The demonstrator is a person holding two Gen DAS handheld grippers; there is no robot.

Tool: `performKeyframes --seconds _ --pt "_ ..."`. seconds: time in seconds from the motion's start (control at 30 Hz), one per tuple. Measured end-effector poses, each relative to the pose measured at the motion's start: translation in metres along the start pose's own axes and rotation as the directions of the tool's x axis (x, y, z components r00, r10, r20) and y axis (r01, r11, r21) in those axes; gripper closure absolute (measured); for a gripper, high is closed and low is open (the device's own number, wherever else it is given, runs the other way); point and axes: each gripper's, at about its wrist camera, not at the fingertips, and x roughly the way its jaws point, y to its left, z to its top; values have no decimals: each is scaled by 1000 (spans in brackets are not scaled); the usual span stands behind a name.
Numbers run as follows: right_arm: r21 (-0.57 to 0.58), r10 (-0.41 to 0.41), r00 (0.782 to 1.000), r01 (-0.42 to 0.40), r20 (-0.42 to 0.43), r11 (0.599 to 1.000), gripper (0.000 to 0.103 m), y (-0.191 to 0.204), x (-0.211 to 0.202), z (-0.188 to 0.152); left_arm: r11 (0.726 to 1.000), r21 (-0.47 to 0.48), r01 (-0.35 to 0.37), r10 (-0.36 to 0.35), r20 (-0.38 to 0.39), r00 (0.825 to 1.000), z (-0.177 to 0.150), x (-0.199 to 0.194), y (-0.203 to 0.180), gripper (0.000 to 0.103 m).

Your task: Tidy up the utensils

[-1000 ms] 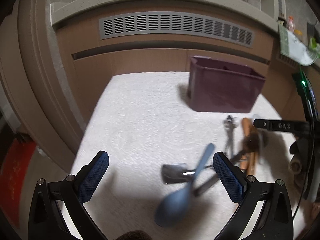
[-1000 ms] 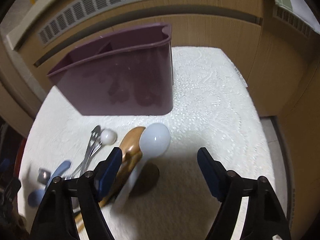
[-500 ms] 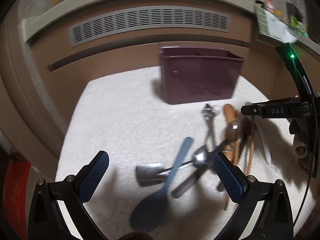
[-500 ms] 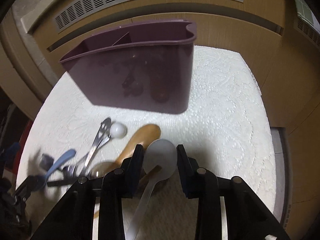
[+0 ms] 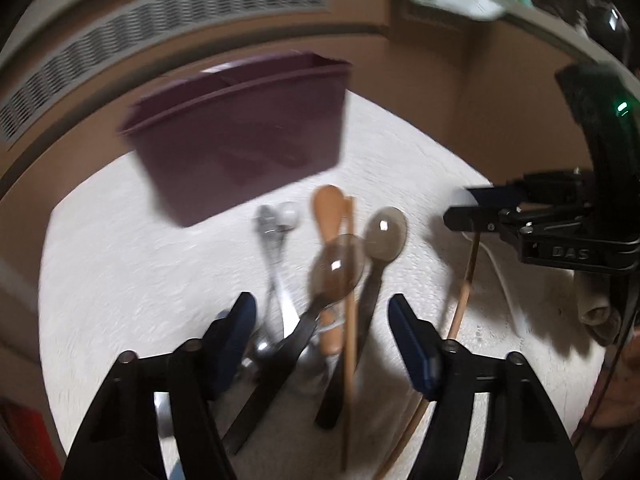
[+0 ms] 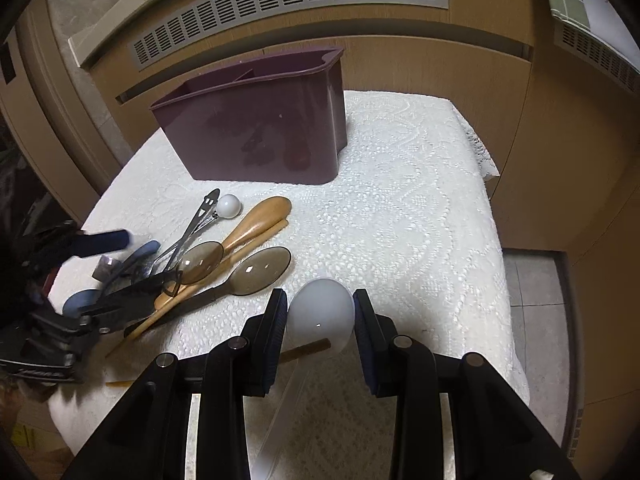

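Observation:
A dark purple utensil caddy (image 6: 256, 136) stands at the back of the white lace-covered table (image 6: 420, 200); it also shows in the left wrist view (image 5: 240, 140). My right gripper (image 6: 320, 320) is shut on the bowl of a white plastic spoon (image 6: 320, 316) and holds it just above the cloth. My left gripper (image 5: 322, 320) is partly open over a pile of utensils: two smoky translucent spoons (image 5: 340, 268), a wooden spoon (image 5: 328, 208), chopsticks (image 5: 350, 300) and metal tongs (image 5: 272, 240). The right gripper shows at the right of the left wrist view (image 5: 480, 208).
A brown cabinet wall with a grey vent grille (image 6: 280, 12) runs behind the table. A blue spoon (image 6: 140, 252) and a small white ball-ended utensil (image 6: 229, 205) lie in the pile. The table's right edge (image 6: 496, 240) drops to a tiled floor.
My right gripper has closed on the white spoon and lifted it back from the pile. My left gripper has swung right over the pile and narrowed its opening.

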Motion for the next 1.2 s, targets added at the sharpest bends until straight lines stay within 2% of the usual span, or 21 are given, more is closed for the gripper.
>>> performKeyframes --seconds 0.13,0.17,0.2,0.27,0.33,0.37,0.43,0.53,0.63,0.73,0.8,0.93,1.07,1.1,1.2 --pt "2 13 1000 -13 17 1000 72 -3 -4 -4 999 46 9 -7 -55 998 18 22 -5 41" --pt "2 17 1000 -17 21 1000 72 -4 -4 -4 999 42 16 -13 -73 997 21 27 -5 45" --pt "2 19 1000 -19 24 1000 72 -4 -5 -5 999 26 31 -29 -91 995 24 33 -3 52" --pt "6 24 999 -24 36 1000 72 -5 -8 -5 997 -14 69 -71 -131 989 27 42 1 55" --pt "4 23 999 -24 49 1000 72 -5 -11 -4 994 -52 96 -103 -132 986 28 46 5 59" --pt "-2 19 998 -19 56 1000 72 -4 -13 -2 992 -68 102 -110 -130 985 28 46 5 65" --pt "-18 11 998 -9 67 1000 72 -1 -15 0 992 -93 89 -100 -120 988 27 43 6 65" --pt "-35 13 996 -10 83 999 72 5 -21 4 988 -141 60 -69 -57 996 17 20 9 65" --pt "-56 17 993 -10 118 998 72 13 -33 8 977 -205 51 -40 55 998 8 -19 13 65" --pt "-83 17 989 -4 148 997 72 23 -45 14 963 -263 49 -2 176 984 -2 -61 18 65" --pt "-104 13 986 4 164 995 72 30 -51 19 957 -287 47 21 229 973 -8 -83 21 66" --pt "-137 8 978 21 208 990 72 46 -65 27 947 -318 39 58 291 955 -12 -111 27 70" --pt "-172 -8 963 56 268 984 72 60 -80 37 939 -342 39 81 329 941 -4 -114 33 74" --pt "-180 -12 958 66 286 982 72 63 -83 40 936 -350 41 84 335 938 -3 -119 36 78" --pt "-194 -25 951 89 307 977 72 68 -87 47 929 -366 48 83 336 938 -1 -122 44 78"
